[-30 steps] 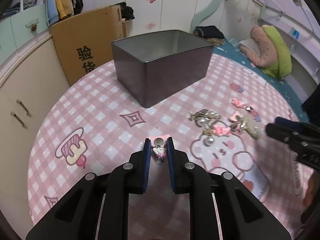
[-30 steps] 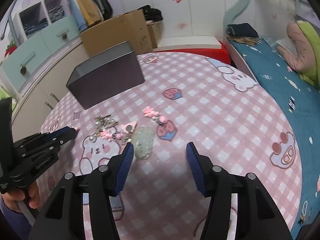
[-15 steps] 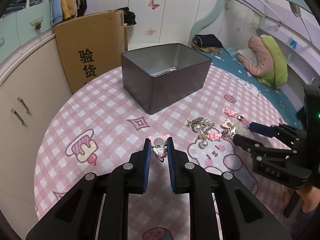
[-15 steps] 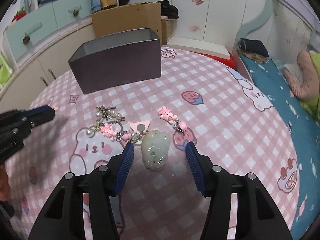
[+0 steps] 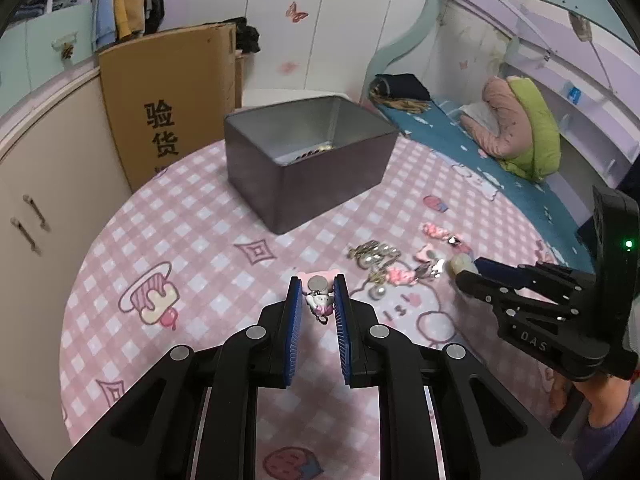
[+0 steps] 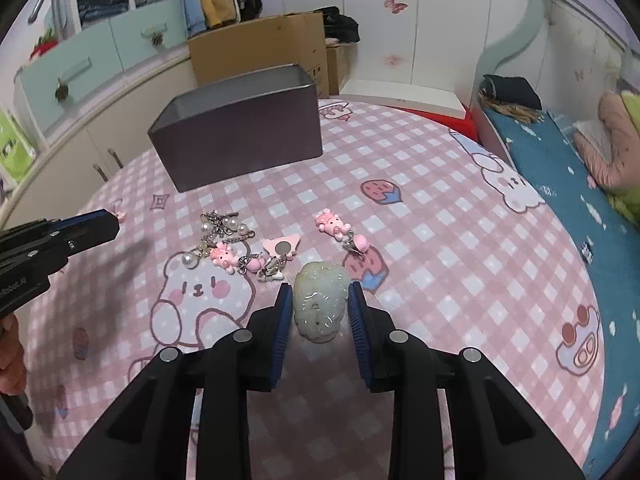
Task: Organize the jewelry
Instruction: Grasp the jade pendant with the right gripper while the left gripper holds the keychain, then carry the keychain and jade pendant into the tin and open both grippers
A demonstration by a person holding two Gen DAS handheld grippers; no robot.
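Note:
My left gripper (image 5: 317, 292) is shut on a small pink and white charm (image 5: 319, 302) with a round metal disc, held above the tablecloth. My right gripper (image 6: 319, 300) has closed around a pale green jade pendant (image 6: 320, 303) lying on the cloth; the blue pads touch its sides. A dark grey metal box (image 5: 308, 160) stands open at the back, with a few pieces inside. More pink charms and pearl chains (image 6: 232, 248) lie left of the pendant. A pink charm string (image 6: 338, 230) lies beyond it.
The round table has a pink checked cloth (image 6: 440, 220). A cardboard box (image 5: 168, 108) stands behind the table on the left. A bed with a blue cover (image 5: 480, 160) lies to the right. Cupboards (image 5: 36, 216) run along the left.
My right gripper has moved forward and down onto the jade pendant and narrowed from wide open to closed on it. My left gripper has kept its charm and risen a little.

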